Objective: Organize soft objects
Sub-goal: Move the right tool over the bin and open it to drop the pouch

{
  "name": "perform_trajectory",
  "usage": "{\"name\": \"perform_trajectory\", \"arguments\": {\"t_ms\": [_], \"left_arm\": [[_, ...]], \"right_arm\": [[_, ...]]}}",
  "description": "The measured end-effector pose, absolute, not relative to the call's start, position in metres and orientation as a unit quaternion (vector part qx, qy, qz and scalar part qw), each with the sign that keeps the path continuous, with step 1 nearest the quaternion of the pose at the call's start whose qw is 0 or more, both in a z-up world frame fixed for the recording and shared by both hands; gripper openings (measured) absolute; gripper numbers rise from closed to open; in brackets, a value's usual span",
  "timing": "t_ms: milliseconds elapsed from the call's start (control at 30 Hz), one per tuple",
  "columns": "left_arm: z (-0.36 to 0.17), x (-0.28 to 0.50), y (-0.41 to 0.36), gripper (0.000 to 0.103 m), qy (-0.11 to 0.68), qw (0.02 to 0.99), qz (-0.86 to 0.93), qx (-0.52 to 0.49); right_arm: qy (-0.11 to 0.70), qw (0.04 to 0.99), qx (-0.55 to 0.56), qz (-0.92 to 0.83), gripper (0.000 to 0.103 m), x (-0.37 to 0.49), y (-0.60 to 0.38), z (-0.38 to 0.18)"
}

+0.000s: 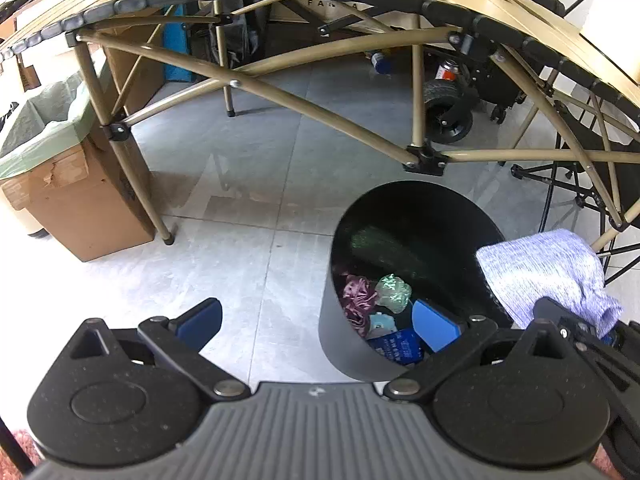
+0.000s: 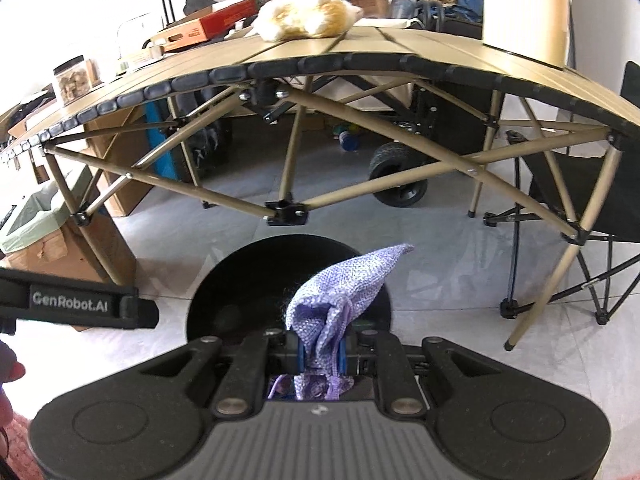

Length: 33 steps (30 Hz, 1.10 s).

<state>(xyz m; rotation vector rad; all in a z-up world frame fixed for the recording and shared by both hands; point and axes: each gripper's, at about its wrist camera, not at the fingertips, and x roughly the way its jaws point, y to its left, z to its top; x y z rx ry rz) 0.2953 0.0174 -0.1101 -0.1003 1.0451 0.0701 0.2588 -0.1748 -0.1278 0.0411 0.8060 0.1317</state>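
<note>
A black round bin (image 1: 332,340) stands on the floor in front of the folding table; inside lie a maroon scrunchie (image 1: 358,298), a pale green soft item (image 1: 394,292) and a blue packet (image 1: 398,348). My right gripper (image 2: 320,354) is shut on a lilac knitted cloth (image 2: 344,284), held just above the bin (image 2: 208,300). The left wrist view shows that cloth (image 1: 548,272) over the bin's right rim. My left gripper (image 1: 318,326) is open and empty, left of the bin. A yellow-white plush toy (image 2: 308,16) lies on the tabletop.
The tan folding table (image 2: 400,46) with crossed legs stands ahead. A cardboard box with a green liner (image 1: 60,160) sits at the left. A black folding chair (image 2: 580,192) is at the right, and a wheeled cart (image 1: 448,112) is under the table.
</note>
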Motion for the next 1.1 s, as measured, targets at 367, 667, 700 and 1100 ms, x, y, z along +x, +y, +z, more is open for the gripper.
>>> {"name": "perform_trajectory", "arguments": {"t_ms": [367, 667, 700, 1100], "left_arm": [[-0.116, 0.288, 0.052, 0.103, 0.503, 0.861, 0.056, -0.057], [-0.125, 0.282, 0.084, 0.103, 0.515, 0.851, 0.077, -0.075], [-0.126, 0.282, 0.087, 0.103, 0.516, 0.850, 0.078, -0.076], [-0.133, 0.281, 0.100, 0.103, 0.523, 0.843, 0.090, -0.086]], "right_arm": [[0.408, 0.909, 0.016, 0.085, 0.014, 0.284, -0.142, -0.131], [0.442, 0.894, 0.038, 0.065, 0.014, 0.312, -0.137, -0.146], [0.447, 0.891, 0.041, 0.061, 0.014, 0.315, -0.138, -0.148], [0.487, 0.869, 0.069, 0.051, 0.014, 0.339, -0.134, -0.171]]}}
